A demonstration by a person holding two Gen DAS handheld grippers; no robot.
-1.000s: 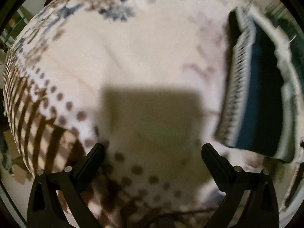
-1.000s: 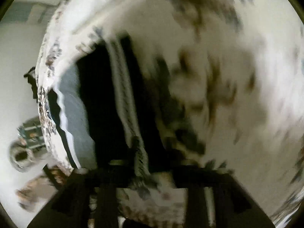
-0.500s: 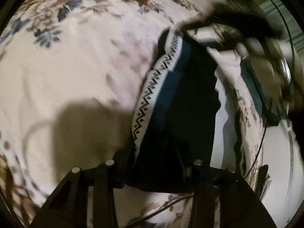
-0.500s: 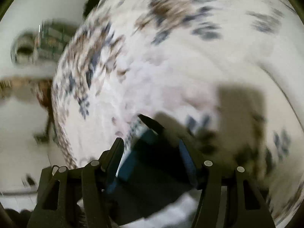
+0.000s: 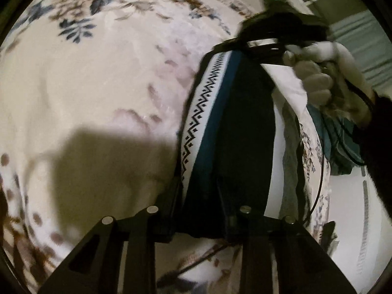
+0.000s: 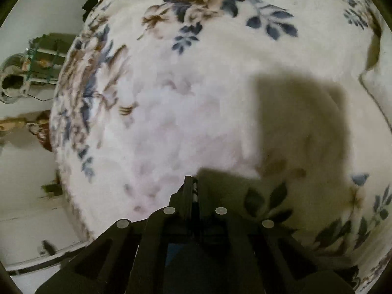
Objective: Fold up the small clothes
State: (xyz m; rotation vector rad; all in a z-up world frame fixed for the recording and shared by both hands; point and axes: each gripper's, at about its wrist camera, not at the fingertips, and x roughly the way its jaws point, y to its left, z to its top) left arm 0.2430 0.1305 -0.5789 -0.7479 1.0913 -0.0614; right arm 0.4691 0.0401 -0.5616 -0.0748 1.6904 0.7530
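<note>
Between both tools (image 5: 198,210), taut garment (image 5: 242,132).

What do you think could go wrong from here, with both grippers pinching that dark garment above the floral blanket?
1. The left gripper holds only the near edge of the dark garment; the cloth could slip out if the two ends are pulled further apart.
2. The right gripper pinches just a thin bit of the fabric, so that end looks likeliest to drop.
3. A black cable trails beside the garment and might snag it.
</note>
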